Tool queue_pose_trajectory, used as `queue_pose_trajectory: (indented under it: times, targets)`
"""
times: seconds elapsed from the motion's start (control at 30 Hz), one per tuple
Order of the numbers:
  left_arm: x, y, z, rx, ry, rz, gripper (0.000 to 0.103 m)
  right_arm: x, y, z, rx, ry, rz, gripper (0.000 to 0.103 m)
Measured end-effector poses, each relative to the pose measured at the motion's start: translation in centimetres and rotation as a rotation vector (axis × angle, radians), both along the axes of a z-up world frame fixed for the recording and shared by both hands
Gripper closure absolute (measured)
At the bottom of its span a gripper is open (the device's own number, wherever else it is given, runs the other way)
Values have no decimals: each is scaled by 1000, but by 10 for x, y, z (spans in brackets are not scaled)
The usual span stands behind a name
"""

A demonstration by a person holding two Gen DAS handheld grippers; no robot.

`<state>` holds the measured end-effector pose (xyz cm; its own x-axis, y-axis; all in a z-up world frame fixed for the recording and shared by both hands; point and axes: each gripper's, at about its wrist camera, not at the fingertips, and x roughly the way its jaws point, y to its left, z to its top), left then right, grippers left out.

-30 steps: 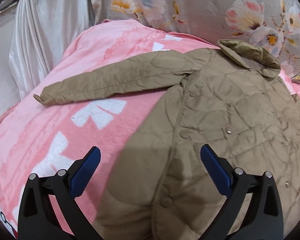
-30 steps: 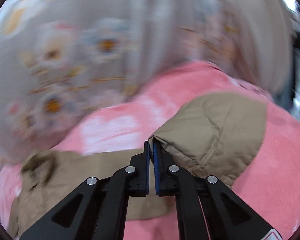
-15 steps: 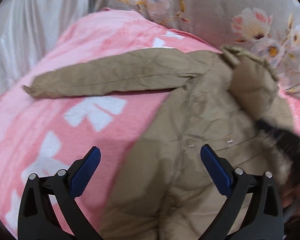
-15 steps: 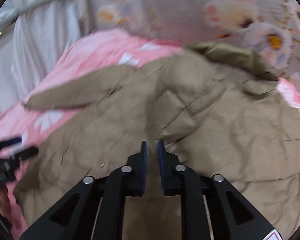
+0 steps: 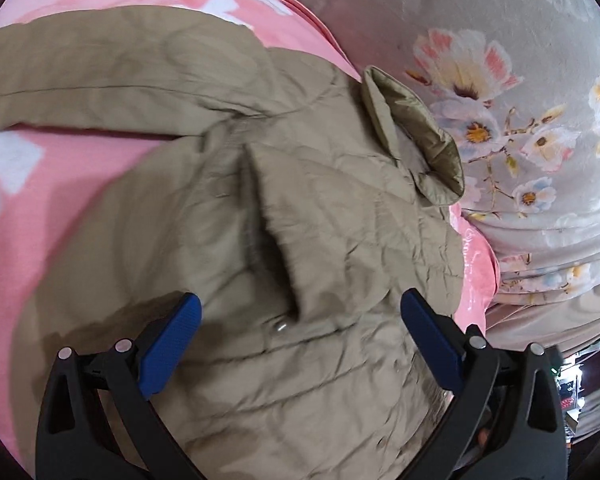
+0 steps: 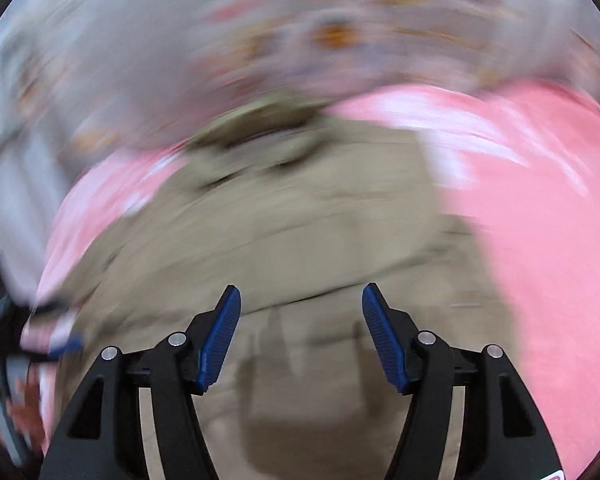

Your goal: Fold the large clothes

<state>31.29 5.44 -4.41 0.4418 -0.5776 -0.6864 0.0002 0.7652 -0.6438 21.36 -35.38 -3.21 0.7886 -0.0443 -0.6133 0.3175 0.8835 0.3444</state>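
Pink blanket [image 5: 72,216]: spread over the bed, from nine o'clock across the left wrist view; it carries everything.

Jacket [image 5: 228,240]: tan, quilted, lying flat at centre. One sleeve [image 5: 100,68] runs out toward ten o'clock; the other sleeve's cuff [image 5: 284,220] lies folded over the chest. Collar [image 5: 416,132] stands at one o'clock.

Left tool [image 5: 300,332]: spread almost to its widest above the chest, nothing between the pads.

Right tool [image 6: 301,332]: jaws have just been opening, now about half apart and empty over the jacket; that view is badly blurred.

Flowered sheet [image 5: 500,80]: two o'clock, behind.

Advice: you likely take the outstretched sleeve next. Pinch near its cuff, lift low, and lay it across the chest without dragging the body.
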Motion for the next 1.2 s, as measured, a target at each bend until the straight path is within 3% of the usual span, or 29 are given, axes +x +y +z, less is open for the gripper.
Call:
queue_pose_trajectory:
  times: [0.03,0.07,0.13,0.2,0.23,0.3,0.37,0.43,0.47,0.53,0.57,0.6,0.67,0.77,0.87,0.93,1.0,1.07,1.2]
  targets:
    - [7,-7,-2,5,3,-9,16,1,-27,-6,90,-8,-61,40]
    - [10,-10,-3,9,9,-14,27,3,-46,-12,166,-12,-99,40]
    - [20,-19,-5,15,21,-26,61,9,-69,-21,265,-13,-134,40]
    - [26,-27,-4,56,9,-38,84,22,-81,-33,360,-19,-143,41]
    - [28,-28,0,80,-13,-34,91,30,-86,-38,399,-14,-153,42]
    - [28,-27,10,117,-67,-26,97,40,-89,-43,434,-9,-165,59]
    - [27,-25,23,149,-127,-22,98,42,-90,-36,434,-40,-154,95]
    - [25,-27,32,214,-196,-17,99,38,-87,-23,388,-107,-118,98]
    - [27,-30,29,272,-211,-24,98,34,-82,-18,299,-109,-124,99]
    - [32,-37,11,331,-196,-51,98,45,-78,-27,177,-4,-137,100]
    - [36,-42,-3,355,-169,-67,98,53,-78,-41,149,91,-143,100]
    - [40,-46,-19,361,-145,-80,97,55,-81,-47,169,109,-144,101]
    - [36,-48,-27,380,-181,-70,97,52,-82,-44,161,121,-156,103]
    - [34,-49,-27,411,-203,-66,97,40,-70,-23,2,166,-235,100]
    - [30,-51,-29,432,-244,-61,96,21,-45,8,-147,92,-291,97]
    - [24,-54,-30,460,-273,-55,96,22,-12,24,-224,34,-205,97]
    - [20,-60,-31,492,-299,-50,96,36,23,27,-276,40,-91,97]
    - [18,-61,-32,504,-311,-50,96,54,56,12,-298,69,23,97]
    - [19,-57,-33,468,-314,-48,96,75,82,-27,-334,162,93,97]
